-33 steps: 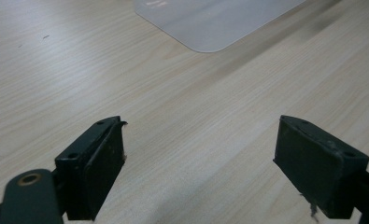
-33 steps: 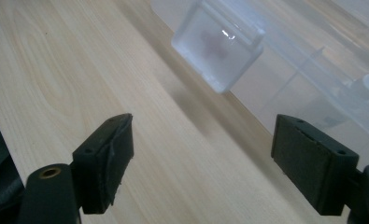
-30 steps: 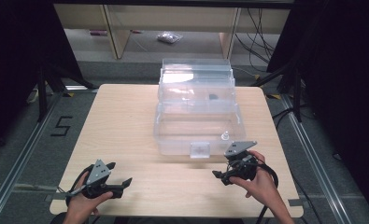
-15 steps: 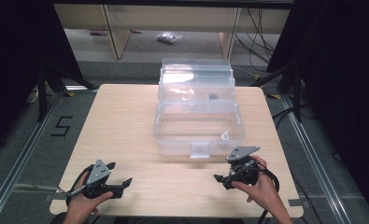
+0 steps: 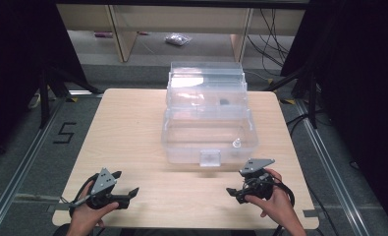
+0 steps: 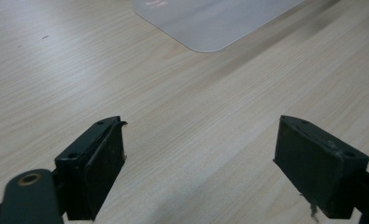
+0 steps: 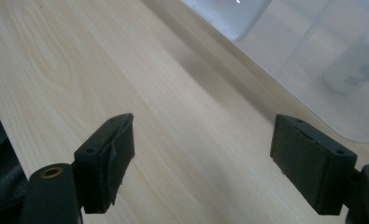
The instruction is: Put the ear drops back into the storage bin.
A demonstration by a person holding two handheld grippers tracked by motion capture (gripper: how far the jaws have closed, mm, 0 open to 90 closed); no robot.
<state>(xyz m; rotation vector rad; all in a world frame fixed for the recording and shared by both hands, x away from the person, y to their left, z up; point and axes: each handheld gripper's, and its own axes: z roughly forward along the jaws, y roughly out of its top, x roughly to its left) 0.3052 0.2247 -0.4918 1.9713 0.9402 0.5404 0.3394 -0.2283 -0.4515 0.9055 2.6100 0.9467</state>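
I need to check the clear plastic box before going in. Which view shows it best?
The high view: the whole clear plastic box shows, latch facing the person. The right gripper view catches a stretch of its near wall, with a small pale item blurred behind it; the left gripper view catches just one rounded corner.

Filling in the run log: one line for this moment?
left hand-held gripper: open, empty | right hand-held gripper: open, empty | clear box: on table, untouched

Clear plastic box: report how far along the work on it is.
Done: nothing visible; the clear plastic box sits untouched on the table. In hand: nothing; the left gripper and right gripper are open near the table's front edge. Left: reaching the box and handling it.
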